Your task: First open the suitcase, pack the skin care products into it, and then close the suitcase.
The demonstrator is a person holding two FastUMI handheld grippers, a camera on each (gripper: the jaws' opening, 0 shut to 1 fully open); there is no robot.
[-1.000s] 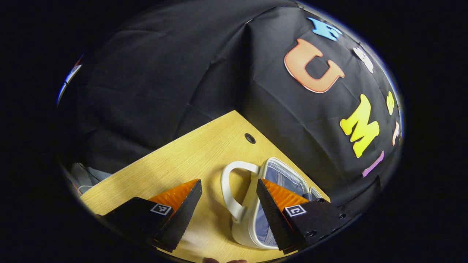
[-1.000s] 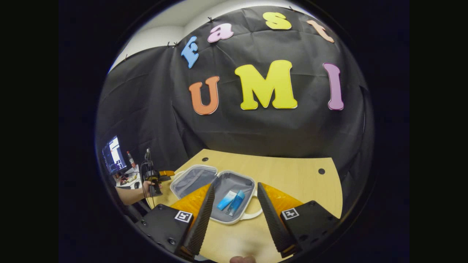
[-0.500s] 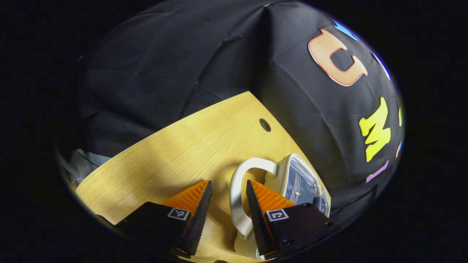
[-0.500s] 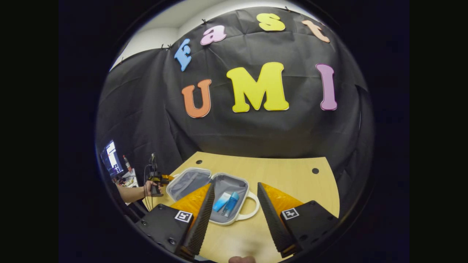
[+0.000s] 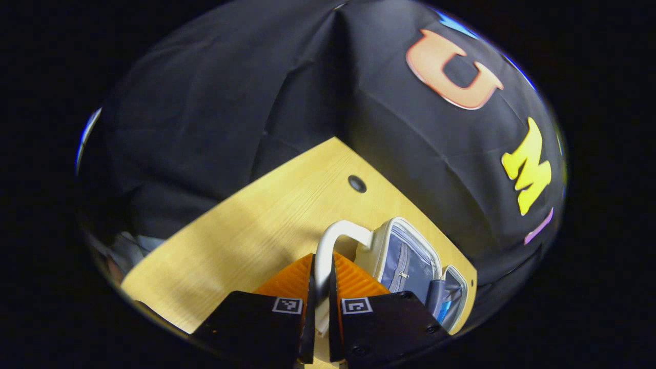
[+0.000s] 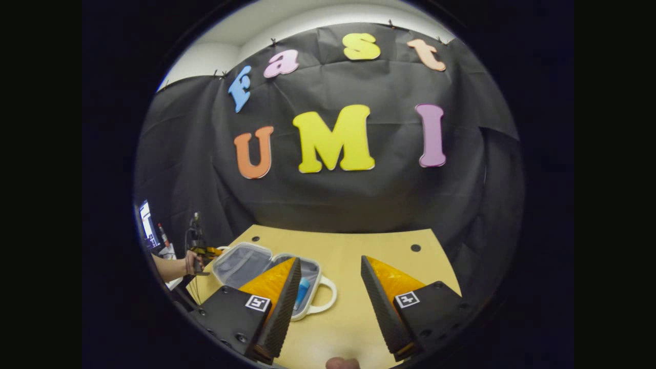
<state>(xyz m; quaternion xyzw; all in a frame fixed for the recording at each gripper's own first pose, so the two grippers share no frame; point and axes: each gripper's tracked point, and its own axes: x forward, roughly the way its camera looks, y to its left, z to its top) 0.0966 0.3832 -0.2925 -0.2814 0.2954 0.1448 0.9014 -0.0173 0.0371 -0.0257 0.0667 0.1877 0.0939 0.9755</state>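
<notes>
A: Where's the suitcase [image 6: 266, 269]?
B: Lying open on the wooden desk [image 6: 353, 251], toward its left side in the right gripper view, both grey-lined halves facing up. One half carries a white handle [image 6: 324, 301] that loops out toward the camera.

A: And the skin care products?
B: A blue tube [image 6: 302, 293] lies inside the half nearer that handle, partly hidden behind a finger of the right tool [image 6: 328, 312]. In the left gripper view a bit of blue [image 5: 445, 310] shows at the far edge of the case.

A: What is the left tool doing?
B: The left tool [image 5: 321, 305] has its two fingers closed onto the white handle [image 5: 328, 246] of the other half; the handle runs up between them and curves over to the shell. In the right gripper view that same tool [image 6: 201, 250] sits at the suitcase's far left edge, held by a hand [image 6: 189, 264].

A: The right tool?
B: Fingers spread wide, nothing between them, above bare desk just right of the suitcase.

A: Anything else around?
B: A lit screen [image 6: 146, 219] beyond the desk's left edge.
</notes>
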